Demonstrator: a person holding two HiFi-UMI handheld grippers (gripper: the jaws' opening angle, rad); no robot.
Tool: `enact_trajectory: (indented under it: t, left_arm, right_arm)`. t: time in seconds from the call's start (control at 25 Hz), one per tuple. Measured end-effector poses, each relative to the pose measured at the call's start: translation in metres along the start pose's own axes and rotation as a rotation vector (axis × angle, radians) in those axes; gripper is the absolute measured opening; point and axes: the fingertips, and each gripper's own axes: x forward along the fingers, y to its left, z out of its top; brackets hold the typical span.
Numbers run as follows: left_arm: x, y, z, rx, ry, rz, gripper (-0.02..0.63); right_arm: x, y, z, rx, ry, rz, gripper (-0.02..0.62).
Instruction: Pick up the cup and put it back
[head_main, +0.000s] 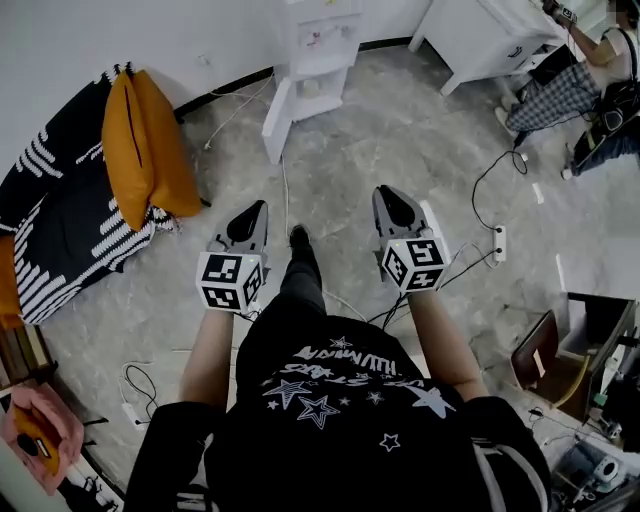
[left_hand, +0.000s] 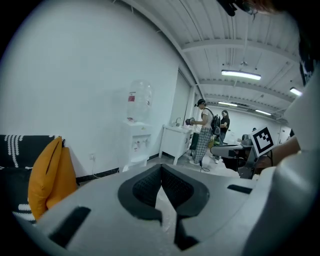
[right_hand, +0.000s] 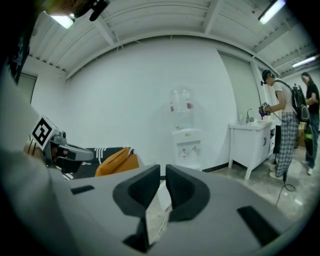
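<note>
Two claws pointed forward over the floor (head_main: 400, 130): the left claw (left_hand: 161, 169) closed and empty, the right claw (right_hand: 162, 172) barely parted, holding nothing. No cup showed plainly. If it stood at the water dispenser (head_main: 318, 50), it lay straight ahead, with neither hand clearly nearer.

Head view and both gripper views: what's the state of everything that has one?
left gripper: shut, tips touching, nothing between the jaws
right gripper: open by a narrow gap, nothing between the jaws
water dispenser: upright against the wall
bottle: seated on top of the dispenser
orange cushion: standing on edge, leaning on the striped bedding
</note>
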Motion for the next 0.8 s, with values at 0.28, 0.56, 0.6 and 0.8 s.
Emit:
enact_trajectory:
  t: [0.28,0.56,0.6,0.8]
  left_arm:
    - [0.142,0.071,0.04,-0.047,0.055,-0.026,0.009]
    - [0.237,0.111,0.047,-0.034,0.11,-0.031,0.009]
    - [0.248,0.116,0.044,-0.048,0.111,-0.021,0.009]
    - [0.309,0.146,0.018,-0.113,0.102,0.08,0.009]
  right_arm:
    - [0.169,-0.075,0.039,-0.042,0.059,-0.053,0.048]
    - [0.27,-0.126,0.026,-0.057,0.13,-0.061,0.048]
    - [0.283,-0.133,0.019,-0.061,0.144,-0.05,0.048]
    - [0.362,-0.179,-0.027,-0.09,0.194,0.001,0.049]
